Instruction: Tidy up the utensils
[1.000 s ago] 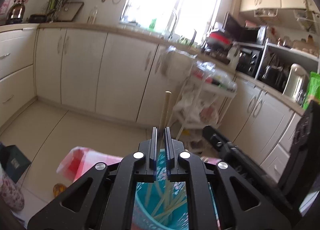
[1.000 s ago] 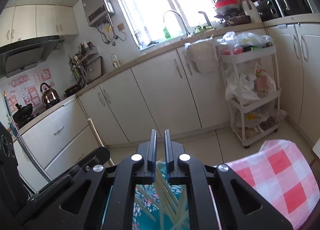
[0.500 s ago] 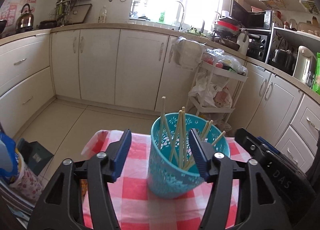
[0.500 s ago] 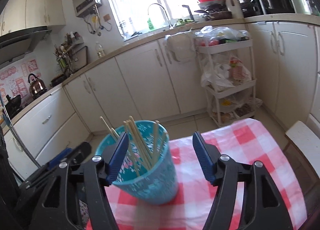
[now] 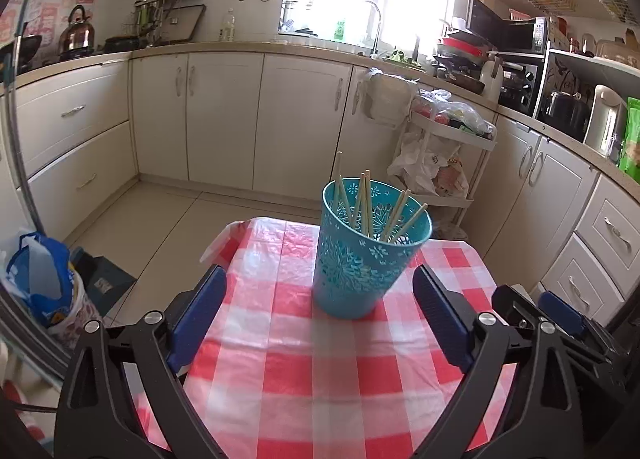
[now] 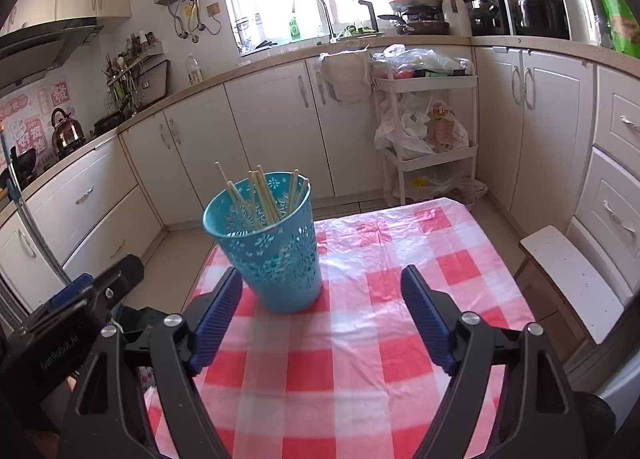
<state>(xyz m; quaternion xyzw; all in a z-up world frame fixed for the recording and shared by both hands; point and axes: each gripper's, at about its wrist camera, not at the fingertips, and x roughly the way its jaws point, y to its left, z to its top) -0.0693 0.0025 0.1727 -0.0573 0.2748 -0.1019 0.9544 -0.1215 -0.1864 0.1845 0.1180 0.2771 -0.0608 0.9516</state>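
Left gripper [image 5: 320, 313]: jaws spread wide, just been opening, nothing between the blue pads [image 5: 199, 315]; they touch nothing. The other gripper shows only as a dark corner at lower right of the left-wrist view.

Right gripper [image 6: 322, 309]: jaws likewise spread wide, just been opening, empty. Its left pad [image 6: 218, 317] overlaps the cup's lower edge in the frame; contact cannot be told.

Blue cup [image 5: 366, 259] stands upright at centre frame on the red-checked tablecloth [image 5: 320, 375], beyond the left pads and between them. In the right-wrist view the cup [image 6: 272, 255] sits left of centre.

Hidden: the lower ends of the chopsticks [image 5: 364, 205] are inside the cup, seen only dimly through its cut-out wall; their count is hard to make out. The near edge of the tablecloth is cut off by the gripper frames.

Chopsticks [image 6: 260, 195]: long axes roughly vertical, tips up past the rim, fanned; some lean left, some right
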